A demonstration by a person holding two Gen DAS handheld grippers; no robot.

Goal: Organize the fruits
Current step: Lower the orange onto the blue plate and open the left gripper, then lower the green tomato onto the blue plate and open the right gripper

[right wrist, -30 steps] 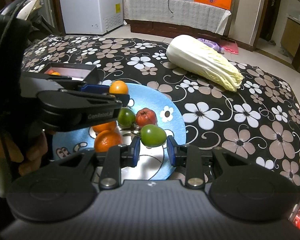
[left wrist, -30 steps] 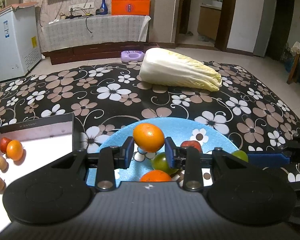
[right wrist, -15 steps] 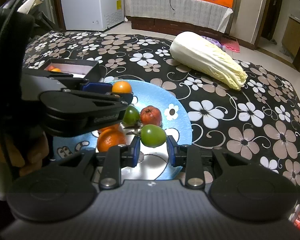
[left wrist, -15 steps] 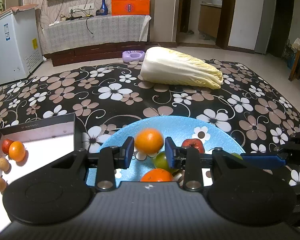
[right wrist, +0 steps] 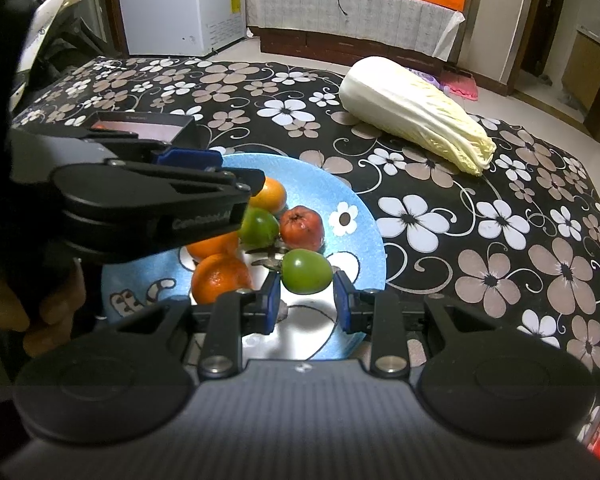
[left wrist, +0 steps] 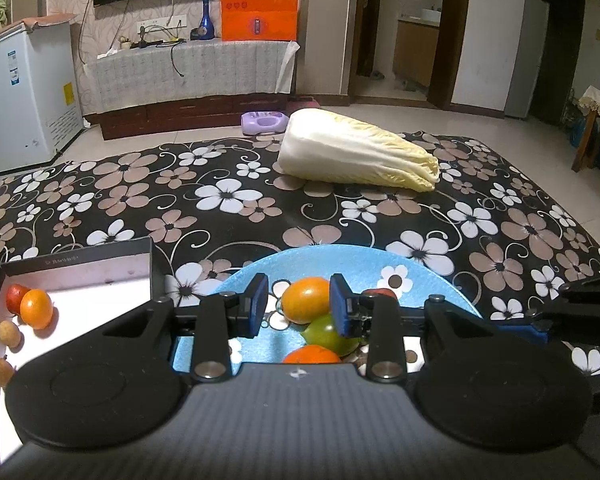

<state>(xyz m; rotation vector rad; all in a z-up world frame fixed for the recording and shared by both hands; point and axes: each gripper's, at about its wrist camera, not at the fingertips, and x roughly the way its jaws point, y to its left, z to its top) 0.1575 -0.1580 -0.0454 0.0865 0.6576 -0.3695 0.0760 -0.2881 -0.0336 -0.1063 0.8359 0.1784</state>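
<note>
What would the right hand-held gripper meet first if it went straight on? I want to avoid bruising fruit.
Likely the round green fruit between its jaws on the blue plate; the red fruit lies beyond, though depth is unclear.

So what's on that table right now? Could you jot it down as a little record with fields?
surface: black flowered cloth
plate: blue plate with orange, green and red fruits on it
box: open box left of the plate, four small fruits showing inside
left tool: open; an orange fruit sits loose between its fingers, apparently resting on the plate
right tool: shut on a green fruit, just above the plate
far side: napa cabbage lying on the cloth
</note>
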